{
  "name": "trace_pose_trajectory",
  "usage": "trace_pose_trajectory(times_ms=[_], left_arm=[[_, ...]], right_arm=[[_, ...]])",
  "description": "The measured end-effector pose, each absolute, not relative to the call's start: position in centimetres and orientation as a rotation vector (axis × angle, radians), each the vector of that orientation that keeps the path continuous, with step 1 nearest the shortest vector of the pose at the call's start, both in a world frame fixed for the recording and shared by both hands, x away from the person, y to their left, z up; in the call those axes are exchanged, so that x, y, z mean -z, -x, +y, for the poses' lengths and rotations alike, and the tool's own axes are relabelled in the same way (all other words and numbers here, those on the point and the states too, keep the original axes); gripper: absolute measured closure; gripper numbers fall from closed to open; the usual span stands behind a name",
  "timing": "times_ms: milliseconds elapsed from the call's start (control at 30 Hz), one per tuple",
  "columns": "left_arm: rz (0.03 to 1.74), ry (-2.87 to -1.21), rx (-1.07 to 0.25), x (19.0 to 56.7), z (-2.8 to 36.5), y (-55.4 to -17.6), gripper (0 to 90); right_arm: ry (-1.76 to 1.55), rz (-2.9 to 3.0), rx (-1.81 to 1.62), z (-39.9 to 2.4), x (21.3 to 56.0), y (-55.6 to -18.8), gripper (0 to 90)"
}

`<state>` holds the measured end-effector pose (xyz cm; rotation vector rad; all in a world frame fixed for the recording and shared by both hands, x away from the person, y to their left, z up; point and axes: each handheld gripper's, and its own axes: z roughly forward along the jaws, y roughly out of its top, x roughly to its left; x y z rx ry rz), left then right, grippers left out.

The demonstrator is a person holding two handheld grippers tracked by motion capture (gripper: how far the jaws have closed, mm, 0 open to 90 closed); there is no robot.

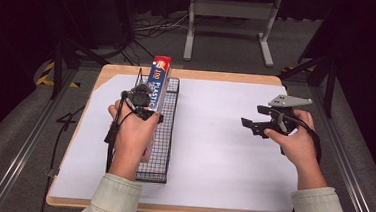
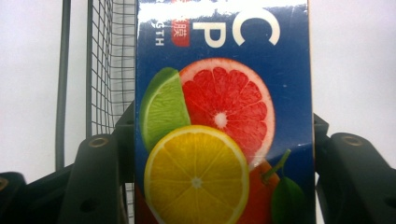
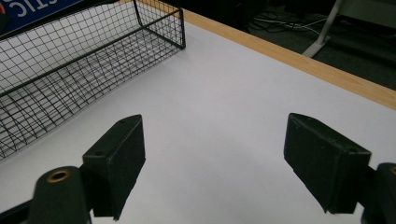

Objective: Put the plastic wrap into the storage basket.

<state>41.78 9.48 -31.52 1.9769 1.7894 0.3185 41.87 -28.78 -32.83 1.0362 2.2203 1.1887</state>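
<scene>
L gripper (image 1: 143, 103), left-centre of high view, pinches the plastic wrap box (image 1: 157, 81) across its width. Box long axis runs up-frame, along the wire basket (image 1: 160, 149) beneath. R gripper (image 1: 260, 122) spread, idle mid-right, well apart.

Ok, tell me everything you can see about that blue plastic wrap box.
The blue plastic wrap box is long, narrow and glossy, apparently cardboard, with white lettering and printed citrus: a lime wedge, a grapefruit half and a lemon slice. It lies lengthwise over the black wire basket at the table's left side, its red end pointing away from the person. The left gripper has its jaws shut on the box's two long sides. Whether the box rests on the basket cannot be told.
</scene>
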Motion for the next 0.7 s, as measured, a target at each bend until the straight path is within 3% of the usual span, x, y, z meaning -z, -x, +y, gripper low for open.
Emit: trace_pose_trajectory(times_ms=[700], left_arm=[[1.872, -2.005, -0.284, 35.6, 9.5, -42.7, 39.8]], right_arm=[[-1.056, 2.234, -1.175, -28.9, 33.5, -41.9, 21.0]])
